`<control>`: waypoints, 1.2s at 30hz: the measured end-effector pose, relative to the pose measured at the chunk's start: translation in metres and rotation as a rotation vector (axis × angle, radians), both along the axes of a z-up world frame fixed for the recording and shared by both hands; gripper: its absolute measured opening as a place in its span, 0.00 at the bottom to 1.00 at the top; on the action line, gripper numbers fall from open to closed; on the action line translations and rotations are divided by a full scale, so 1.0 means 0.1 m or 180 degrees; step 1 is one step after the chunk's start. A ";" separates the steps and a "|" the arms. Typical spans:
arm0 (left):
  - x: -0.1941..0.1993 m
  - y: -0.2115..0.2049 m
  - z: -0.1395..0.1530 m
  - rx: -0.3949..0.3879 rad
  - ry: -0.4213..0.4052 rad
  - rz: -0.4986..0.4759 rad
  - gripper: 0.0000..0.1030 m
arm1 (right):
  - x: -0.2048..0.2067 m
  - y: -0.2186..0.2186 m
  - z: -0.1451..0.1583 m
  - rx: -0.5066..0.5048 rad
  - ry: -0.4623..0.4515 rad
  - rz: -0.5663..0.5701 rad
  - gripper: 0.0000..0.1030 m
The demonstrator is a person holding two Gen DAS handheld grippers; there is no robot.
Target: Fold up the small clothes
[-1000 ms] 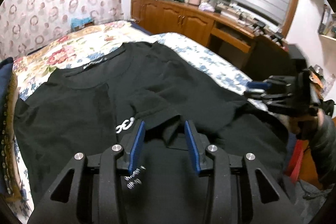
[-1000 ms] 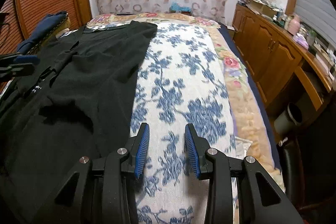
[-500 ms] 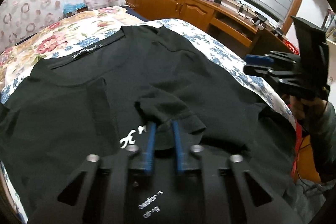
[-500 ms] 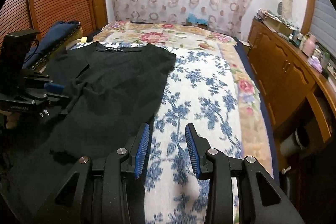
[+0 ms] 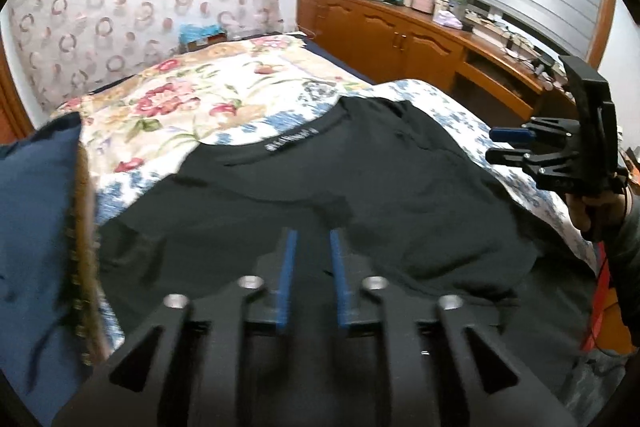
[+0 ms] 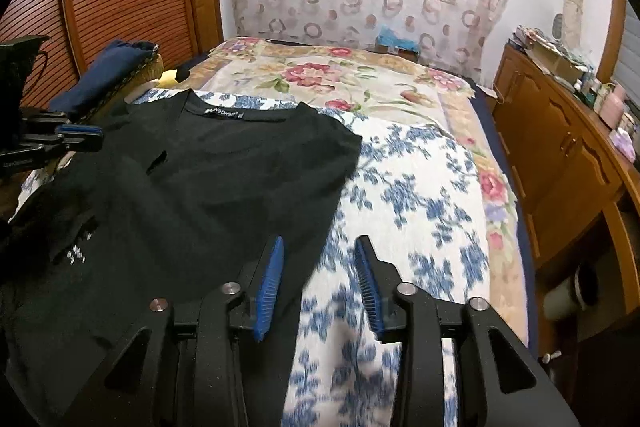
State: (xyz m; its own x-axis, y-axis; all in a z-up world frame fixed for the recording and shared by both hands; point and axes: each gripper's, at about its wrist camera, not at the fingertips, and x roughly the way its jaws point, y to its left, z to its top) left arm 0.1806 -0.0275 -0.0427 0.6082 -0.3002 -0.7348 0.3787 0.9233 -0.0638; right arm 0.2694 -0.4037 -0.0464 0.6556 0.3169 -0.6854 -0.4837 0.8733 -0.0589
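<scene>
1. Now released: black T-shirt (image 5: 360,195), lying on the floral bedspread (image 6: 420,195) with its collar toward the far end and both sleeves turned inward. A second ago the left gripper (image 5: 311,267) had a sleeve fold between its pads; half a second ago they were nearly together on it; that fold is now laid on the shirt body.
2. Left gripper: jaws have just been opening, a narrow gap shows, nothing between them; it points down over the shirt's middle.
3. Right gripper (image 6: 318,275): jaws have just been opening, moderately spread, empty; tilted down above the shirt's right edge, straddling cloth and bedspread.
4. Judgement: sleeve folds appear done; a lengthwise or hem-to-collar fold likely remains.
</scene>
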 end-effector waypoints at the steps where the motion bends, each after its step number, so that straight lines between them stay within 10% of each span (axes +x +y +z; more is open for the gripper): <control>1: 0.02 0.03 0.01 0.0015 -0.0016 0.0026 0.38 | 0.04 0.02 -0.01 0.0003 0.0008 0.0001 0.48; 5: 0.14 0.23 0.07 0.0231 -0.0031 0.0261 0.55 | 0.27 0.16 -0.09 -0.0083 0.0037 0.0058 0.53; 23: 0.63 0.69 -0.22 0.1038 0.0427 0.0750 0.55 | 0.68 0.32 -0.30 0.0052 0.0172 0.0139 0.53; 36: 0.83 0.66 -0.44 0.1580 0.0671 0.0586 0.36 | 0.59 0.31 -0.27 0.0039 0.0138 0.0128 0.53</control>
State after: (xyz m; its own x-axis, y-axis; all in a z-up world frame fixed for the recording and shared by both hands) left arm 0.2638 0.0384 -0.0867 0.4428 0.2094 -0.8718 0.2346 0.9114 0.3380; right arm 0.3282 -0.3726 -0.0735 0.6120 0.3510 -0.7087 -0.5204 0.8535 -0.0267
